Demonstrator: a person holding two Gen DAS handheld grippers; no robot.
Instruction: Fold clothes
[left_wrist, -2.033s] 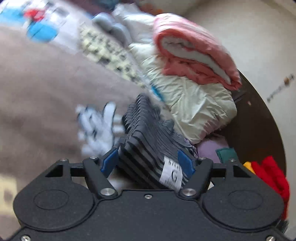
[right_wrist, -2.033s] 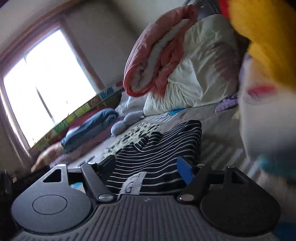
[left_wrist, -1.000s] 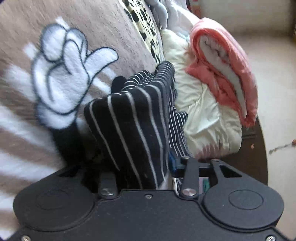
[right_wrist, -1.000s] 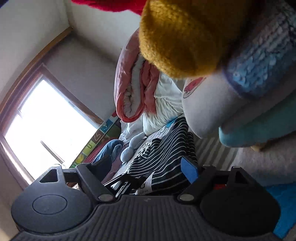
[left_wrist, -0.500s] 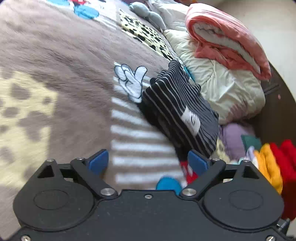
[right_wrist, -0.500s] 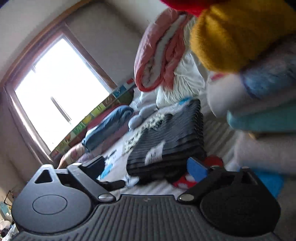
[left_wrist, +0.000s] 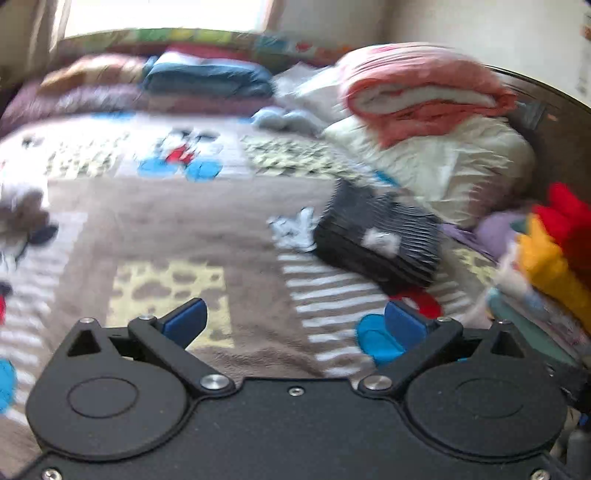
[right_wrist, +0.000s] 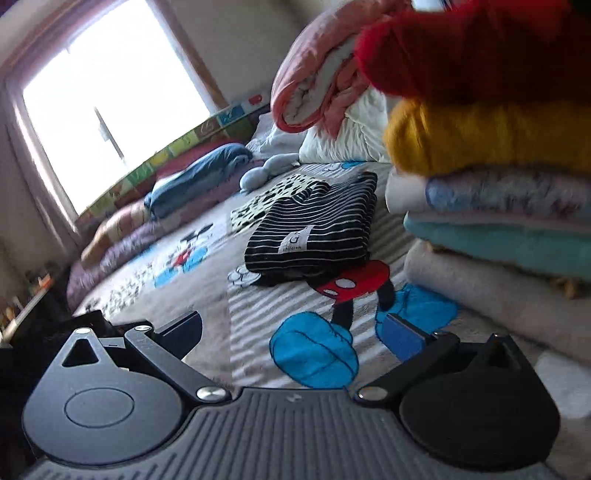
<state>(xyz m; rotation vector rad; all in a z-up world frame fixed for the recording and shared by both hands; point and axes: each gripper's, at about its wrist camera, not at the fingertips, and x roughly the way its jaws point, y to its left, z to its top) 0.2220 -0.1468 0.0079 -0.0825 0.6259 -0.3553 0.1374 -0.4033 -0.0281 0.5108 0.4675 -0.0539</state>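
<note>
Folded black-and-white striped garment (right_wrist: 314, 230) (left_wrist: 376, 240), white label uppermost, lying on the cartoon-print blanket (right_wrist: 207, 266) (left_wrist: 177, 221) covering the bed, just beside a stack of folded clothes (right_wrist: 495, 177) (left_wrist: 546, 258) topped by red and yellow knits. Left gripper (left_wrist: 293, 321) and right gripper (right_wrist: 291, 330) both with jaws spread wide and nothing between them, held apart from the garment. Behind the garment, a pink quilt (right_wrist: 317, 85) (left_wrist: 424, 92) rests on a cream duvet (left_wrist: 454, 162) near the window (right_wrist: 107, 96)
</note>
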